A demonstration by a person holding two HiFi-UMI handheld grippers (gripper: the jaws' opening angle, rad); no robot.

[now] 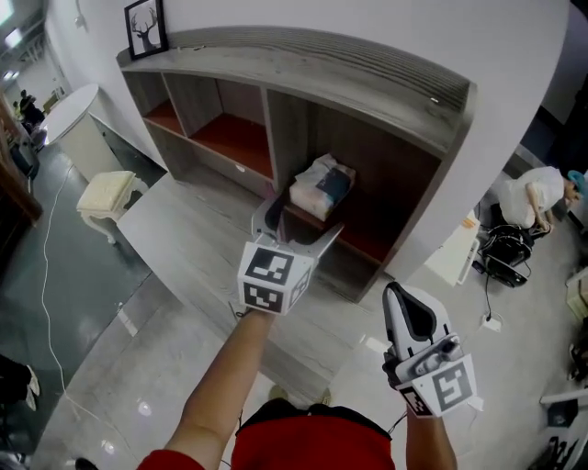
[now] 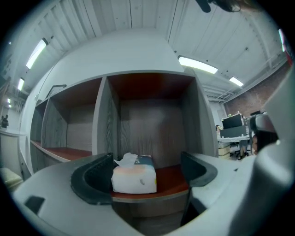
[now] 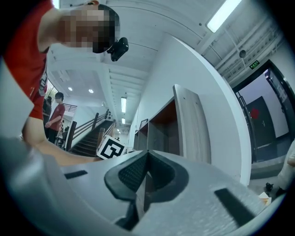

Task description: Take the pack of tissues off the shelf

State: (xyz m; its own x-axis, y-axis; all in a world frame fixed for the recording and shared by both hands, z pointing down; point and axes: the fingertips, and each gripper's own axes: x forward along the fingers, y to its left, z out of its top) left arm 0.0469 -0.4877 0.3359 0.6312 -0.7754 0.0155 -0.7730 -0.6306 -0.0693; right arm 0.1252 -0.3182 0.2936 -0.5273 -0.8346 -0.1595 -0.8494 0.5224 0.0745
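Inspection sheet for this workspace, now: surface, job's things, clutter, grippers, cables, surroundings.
Surface: grey shelf unit, red-brown compartment floors.
Job's things: pack of tissues lying in the right compartment, near its front edge.
Clutter: picture frame on the shelf top.
Grippers: left hand-held gripper open, jaws framing the pack, not pressing it; right hand-held gripper shut, empty, held low.
Cables: thin cable across the floor at left; tangle at right.
Surroundings: white stool, round table, bags on floor.

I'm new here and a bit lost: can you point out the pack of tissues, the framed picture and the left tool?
pack of tissues [image 1: 322, 186]: head view, its top face.
framed picture [image 1: 146, 27]: head view, middle of the print.
left tool [image 1: 299, 223]: head view, midway between its open tips.
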